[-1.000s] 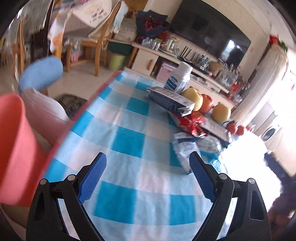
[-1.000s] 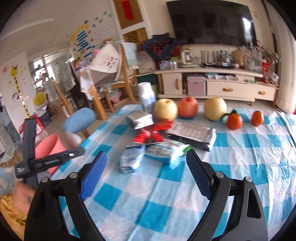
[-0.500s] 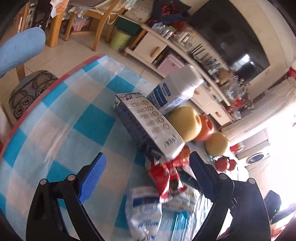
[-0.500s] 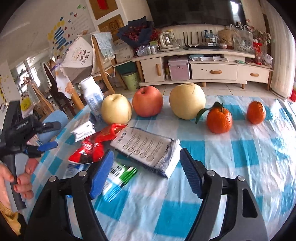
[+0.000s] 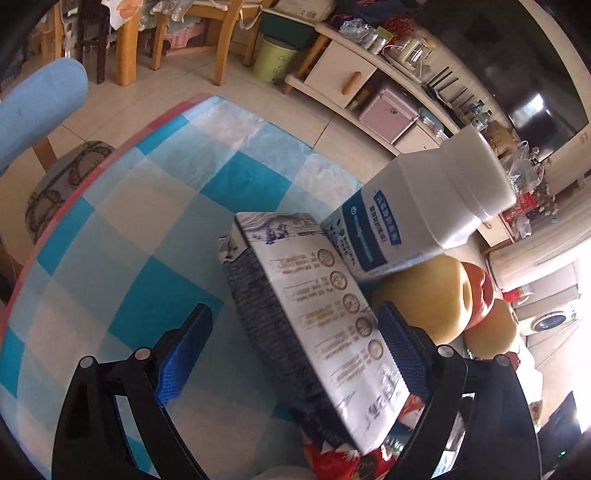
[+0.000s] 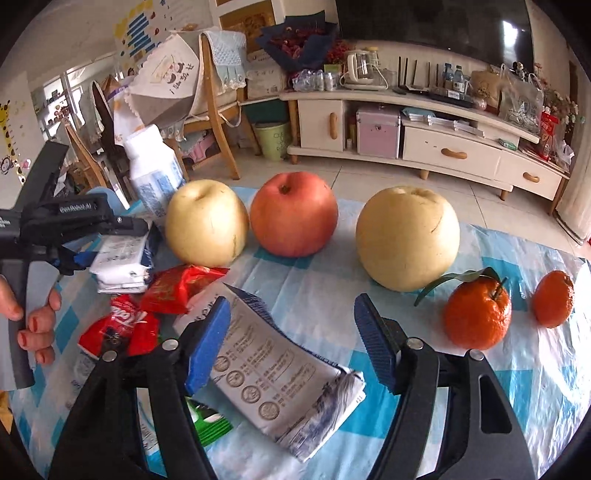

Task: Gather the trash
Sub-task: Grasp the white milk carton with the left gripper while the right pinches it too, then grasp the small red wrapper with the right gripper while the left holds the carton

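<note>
Checked surface [image 6: 314,280] | your left tongs [image 5: 291,354] wide around upper carton [image 5: 314,325] | your right tongs [image 6: 291,332] open above lower-centre carton [image 6: 280,384], pressing nothing

blue-checked table [image 6: 303,291] with cartons [image 6: 280,373], wrappers [image 6: 177,284], bottle [image 6: 155,177], pears [image 6: 408,238], apple [image 6: 293,214], tangerines [image 6: 478,314]

Living room, pale tiled floor [image 6: 373,177]. Cream TV cabinet [image 6: 436,147] on the far wall, wooden handles, cluttered top: kettle [image 6: 360,68], bottles, bags. Dark TV [image 6: 432,22] above it. Pink case [image 6: 378,131] sits in the cabinet's open bay. Green bin [image 6: 275,138] on the floor left of the cabinet. Wooden chairs [image 6: 216,92] draped with cloth further left. Blue stool [image 5: 37,107] beside the table. Left wall has kids' posters [image 6: 138,27]. Washing machine [image 5: 554,321] visible far right in the left wrist view. Strong daylight from the right, blown out.
</note>
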